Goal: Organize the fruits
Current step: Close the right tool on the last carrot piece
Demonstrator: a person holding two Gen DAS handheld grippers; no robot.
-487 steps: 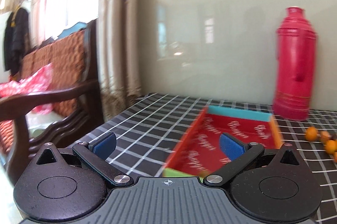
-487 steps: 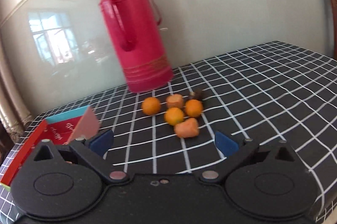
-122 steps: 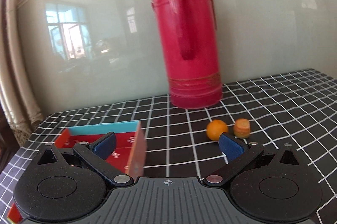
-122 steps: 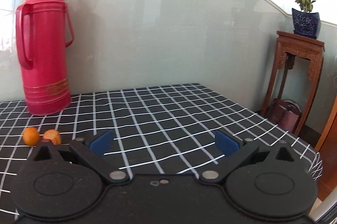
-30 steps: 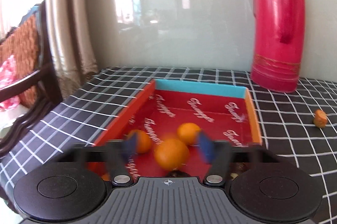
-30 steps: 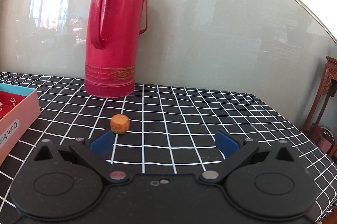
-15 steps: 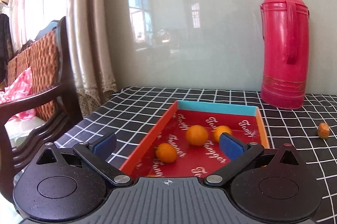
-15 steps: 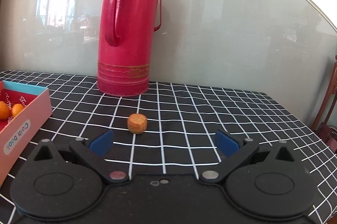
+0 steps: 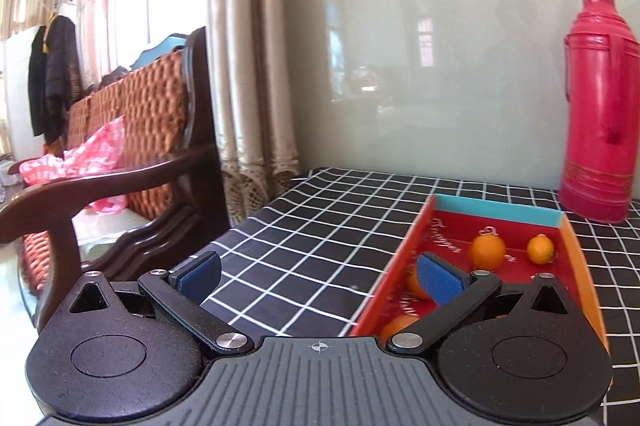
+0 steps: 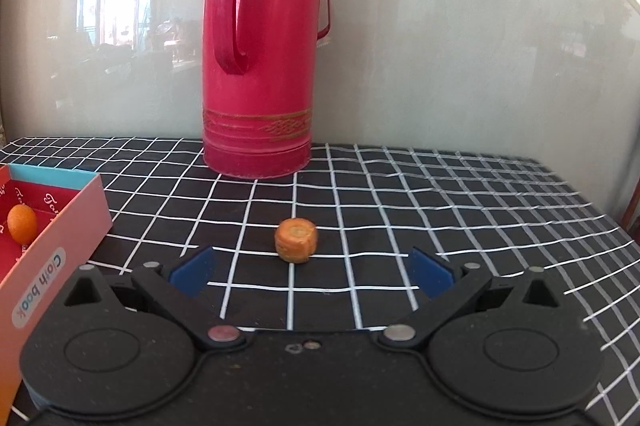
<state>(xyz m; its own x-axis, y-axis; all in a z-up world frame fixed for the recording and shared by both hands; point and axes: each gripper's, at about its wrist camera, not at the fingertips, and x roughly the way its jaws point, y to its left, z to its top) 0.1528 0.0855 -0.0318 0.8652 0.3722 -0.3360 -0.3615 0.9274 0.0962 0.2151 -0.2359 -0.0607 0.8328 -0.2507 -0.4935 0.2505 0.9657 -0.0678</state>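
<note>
a black tablecloth [image 10: 400, 193] with a white grid covers the table, set against a pale glossy wall panel [image 9: 420, 57] that mirrors a window. in the left wrist view a dark wooden armchair [image 9: 132, 161] with a woven orange back fills the left side, beige curtains [image 9: 244, 45] hang behind it, and a pink checked cloth [image 9: 80, 155] lies on its seat. the left gripper [image 9: 318, 276] is spread wide and empty; at lower right the red box [image 9: 496, 211] holds several oranges [image 9: 487, 252]. the right gripper [image 10: 312, 272] is also released, empty, with a carrot chunk [image 10: 296, 234] on the tablecloth at centre frame, just beyond its tips. a red thermos [image 10: 262, 45] stands behind, near the wall.
</note>
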